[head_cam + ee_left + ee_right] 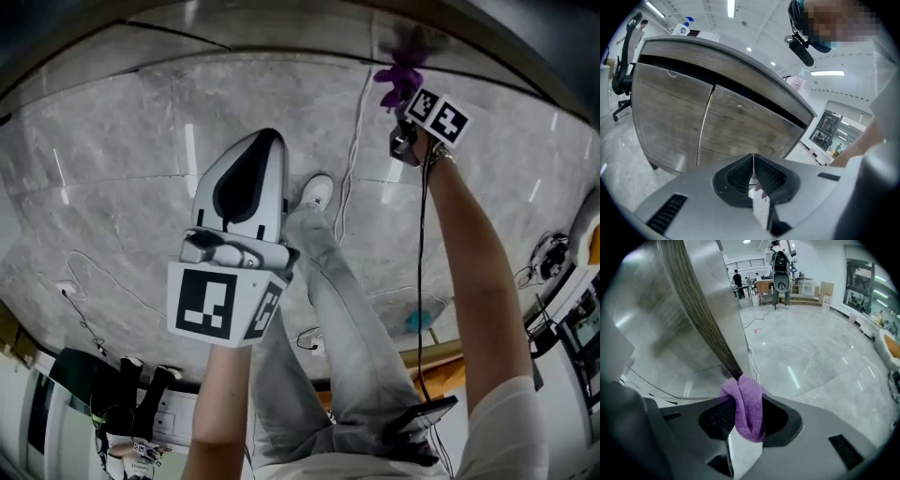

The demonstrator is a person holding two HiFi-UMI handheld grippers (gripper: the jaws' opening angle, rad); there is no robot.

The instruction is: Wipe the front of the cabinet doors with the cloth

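Grey marble flooring is filling the head view, and the two wood-grain cabinet doors are showing in the left gripper view beneath a dark recess. The right gripper is clamping the purple cloth, whose bunched tip is touching a wood-grain edge of the cabinet; whether that edge belongs to a door front cannot be told. For a good wipe, the cloth should be lying flat against the door face, with even pressure and overlapping strokes along the grain, so that the bare jaws are not scraping the veneer. The right arm is reaching far forward, nearly straight. The left gripper is hanging nearer, jaws together on nothing, with the left forearm close to the body.
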